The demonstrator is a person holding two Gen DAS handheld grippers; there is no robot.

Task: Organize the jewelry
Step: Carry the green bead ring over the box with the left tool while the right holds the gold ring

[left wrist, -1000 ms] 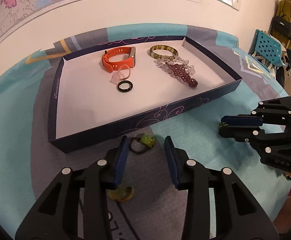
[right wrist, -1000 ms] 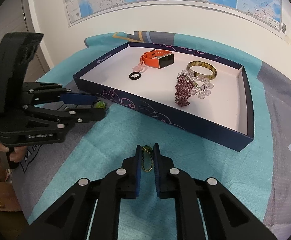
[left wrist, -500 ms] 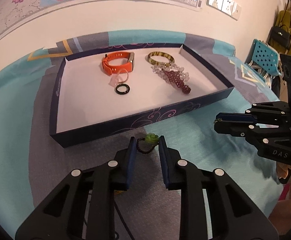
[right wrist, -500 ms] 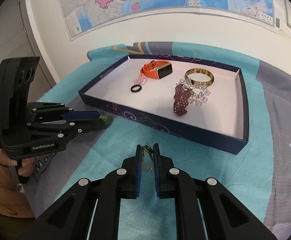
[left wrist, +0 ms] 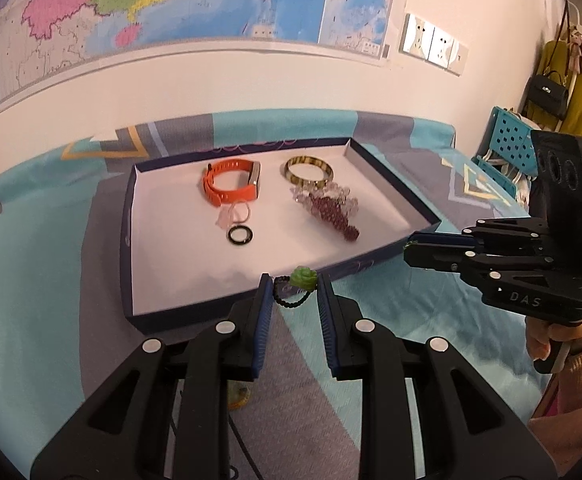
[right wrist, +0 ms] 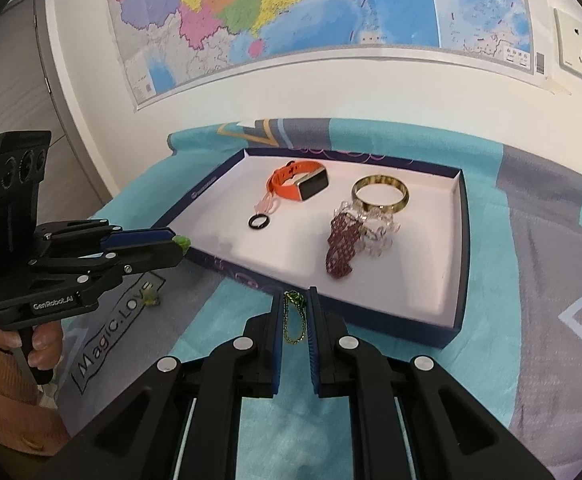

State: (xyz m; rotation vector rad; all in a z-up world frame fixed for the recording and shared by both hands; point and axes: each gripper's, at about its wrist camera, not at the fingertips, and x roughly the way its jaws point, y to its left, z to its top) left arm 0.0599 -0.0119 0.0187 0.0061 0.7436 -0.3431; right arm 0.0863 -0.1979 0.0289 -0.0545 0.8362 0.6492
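Handling class: small, light jewellery; judged easy to lift, easy to drop.
Green-charm cord ring (left wrist: 297, 286): thin black beaded cord with a carved green charm; the cord is judged limp, the charm hard and possibly brittle. Take hold across the cord loop or at the charm's base, not on the charm's petals.
Green chain (right wrist: 293, 318): fine metal links, judged slack and slippery; it hangs in a loop, so pinch near the top.
Left gripper (left wrist: 293, 294): jaws have just been closing and now stand narrow, clamped on the green-charm cord ring, held just in front of the near wall of the tray.
Right gripper (right wrist: 294, 306): jaws nearly together, pinching the green chain, which dangles between the pads near the tray's front wall.
Tray (left wrist: 129, 248): dark blue walls, white floor; holds an orange watch (left wrist: 231, 188), a black ring (left wrist: 240, 235), a bangle (left wrist: 309, 169) and beaded bracelets (left wrist: 333, 210).
Yellow-green piece (right wrist: 151, 298): lies loose on the cloth, outside the tray.
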